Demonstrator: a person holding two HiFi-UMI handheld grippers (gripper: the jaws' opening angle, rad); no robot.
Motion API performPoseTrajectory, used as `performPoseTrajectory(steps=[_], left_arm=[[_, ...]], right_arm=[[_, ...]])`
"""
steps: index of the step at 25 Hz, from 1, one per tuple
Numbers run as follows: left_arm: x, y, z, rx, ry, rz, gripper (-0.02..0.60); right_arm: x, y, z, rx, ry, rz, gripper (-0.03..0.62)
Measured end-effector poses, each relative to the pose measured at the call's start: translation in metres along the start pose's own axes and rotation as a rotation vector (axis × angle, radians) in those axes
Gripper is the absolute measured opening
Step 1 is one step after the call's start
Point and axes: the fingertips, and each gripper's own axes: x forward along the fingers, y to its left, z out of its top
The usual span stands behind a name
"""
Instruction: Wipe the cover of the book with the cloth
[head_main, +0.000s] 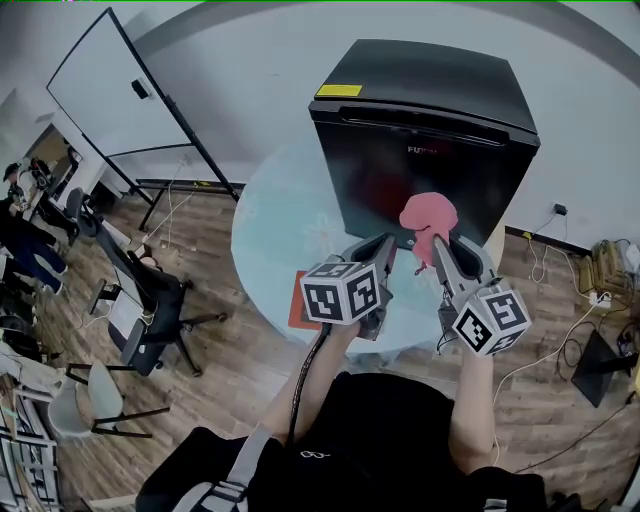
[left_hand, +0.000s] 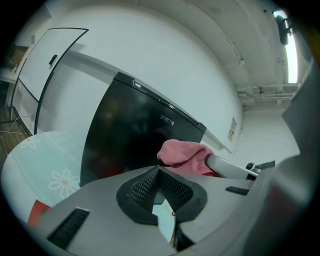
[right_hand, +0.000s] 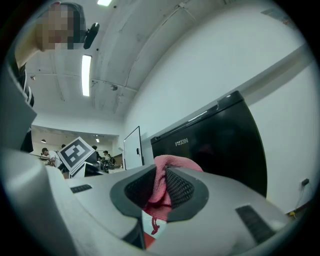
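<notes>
My right gripper (head_main: 437, 243) has its jaws clamped on the pink cloth (head_main: 428, 214), which bunches above the tips so a loose wad is free for rubbing. My left gripper (head_main: 384, 245) has its jaws pressed together on nothing, probably spare to steady the book (head_main: 298, 306). I think that is the red sliver at the near edge of the tabletop (head_main: 272, 225), mostly hidden under the left gripper. Wiping has not yet begun.
</notes>
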Motion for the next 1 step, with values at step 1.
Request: performPoseTrajectory(steps=[1], left_arm=[[0.0004, -0.0007, -0.0035, -0.006, 0.004, 0.000, 0.014]], right_arm=[[-0.0018, -0.0002, -0.0002, 0.004, -0.001, 0.003, 0.058]])
